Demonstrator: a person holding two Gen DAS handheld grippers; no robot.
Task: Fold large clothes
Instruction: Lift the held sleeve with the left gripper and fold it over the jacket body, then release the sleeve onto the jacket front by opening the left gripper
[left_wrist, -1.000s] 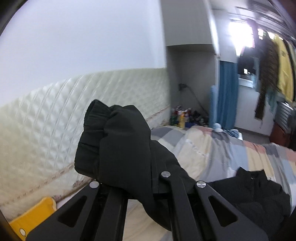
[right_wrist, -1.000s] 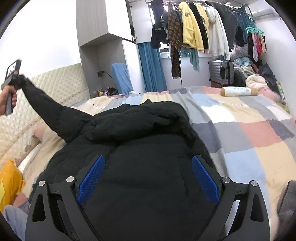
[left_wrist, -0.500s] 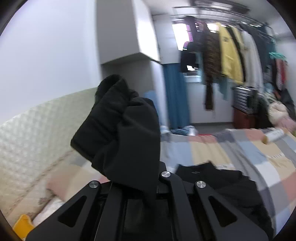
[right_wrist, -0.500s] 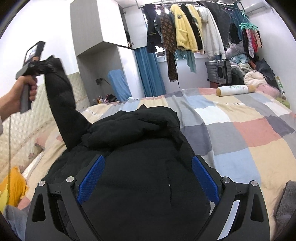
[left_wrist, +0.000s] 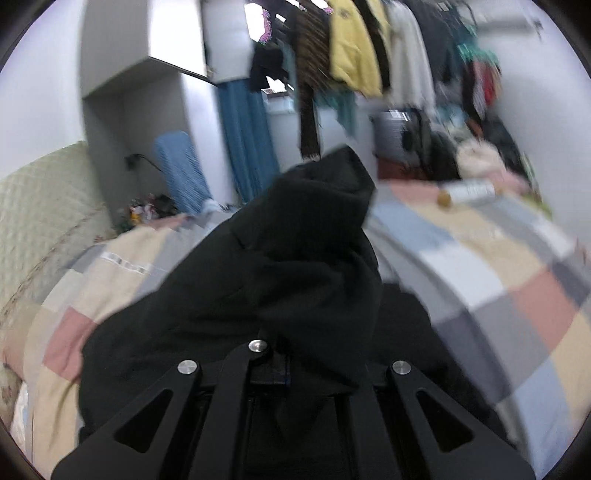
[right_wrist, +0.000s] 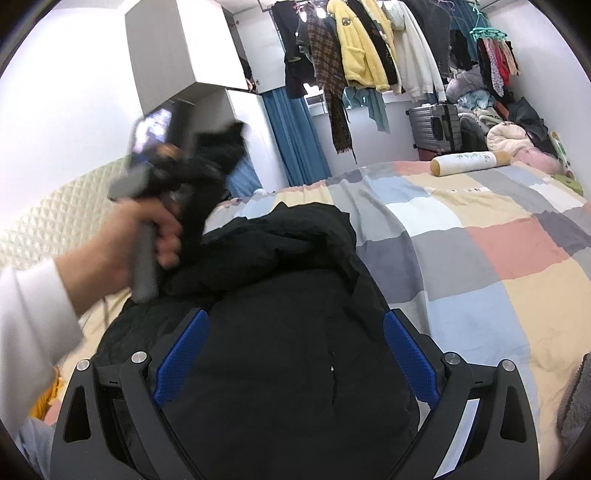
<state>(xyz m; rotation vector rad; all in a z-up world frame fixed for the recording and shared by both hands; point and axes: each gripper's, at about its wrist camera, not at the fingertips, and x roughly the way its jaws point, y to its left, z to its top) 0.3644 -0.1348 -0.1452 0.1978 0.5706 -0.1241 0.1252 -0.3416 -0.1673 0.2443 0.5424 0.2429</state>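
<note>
A large black padded jacket (right_wrist: 295, 332) lies on the patchwork bedspread (right_wrist: 480, 266). My left gripper (left_wrist: 284, 354) is shut on the jacket's sleeve (left_wrist: 303, 251), which bunches over the fingers and hides their tips. In the right wrist view the left gripper (right_wrist: 207, 162), held in a hand, lifts that sleeve (right_wrist: 210, 192) above the jacket's left side. My right gripper (right_wrist: 295, 354) is open, its blue pads (right_wrist: 410, 354) spread wide just above the jacket's body, holding nothing.
A quilted headboard (right_wrist: 48, 206) runs along the left. A bolster pillow (right_wrist: 472, 162) lies at the bed's far right. Clothes hang on a rail (right_wrist: 369, 48) beyond the bed, with a suitcase (right_wrist: 436, 125) below. A yellow item (right_wrist: 48, 398) sits at the near left.
The left gripper has swung the sleeve up and rightward, from out by the headboard to over the jacket's body. The right gripper has stayed open over the jacket.
</note>
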